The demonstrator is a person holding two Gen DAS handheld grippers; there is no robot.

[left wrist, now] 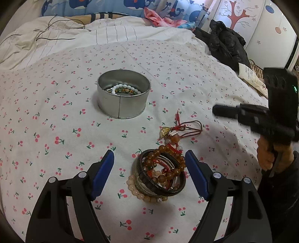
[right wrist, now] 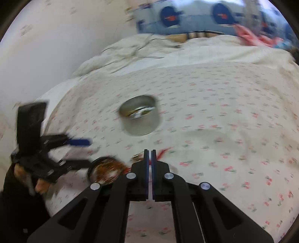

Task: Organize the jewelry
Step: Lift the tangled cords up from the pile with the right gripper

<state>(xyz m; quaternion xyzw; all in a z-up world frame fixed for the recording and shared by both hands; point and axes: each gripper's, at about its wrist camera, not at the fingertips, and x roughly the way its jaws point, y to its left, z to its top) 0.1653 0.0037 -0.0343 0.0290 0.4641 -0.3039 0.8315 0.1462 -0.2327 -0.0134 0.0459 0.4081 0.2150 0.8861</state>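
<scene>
A heap of bracelets (left wrist: 160, 173), made of amber beads, pale beads and dark bands, lies on the cherry-print sheet (left wrist: 56, 130). My left gripper (left wrist: 149, 152) is open, with a blue pad on each side of the heap and neither pressing on it. A red-corded charm (left wrist: 179, 130) trails from the heap's far side. Beyond it stands a round metal tin (left wrist: 123, 108) holding a white bead bracelet (left wrist: 121, 87) and green beads. My right gripper (right wrist: 150, 151) is shut with nothing in it, hovering near the charm's red cord (right wrist: 164, 151). It also shows at the right edge of the left wrist view (left wrist: 214, 110).
A rumpled cream quilt (left wrist: 56, 37) and a blue pillow (left wrist: 112, 7) lie at the head of the bed. A black jacket (left wrist: 224, 43) and a paper bag (left wrist: 250, 74) sit at the right edge. A thin black cable (left wrist: 56, 28) crosses the quilt. The right wrist view is motion-blurred.
</scene>
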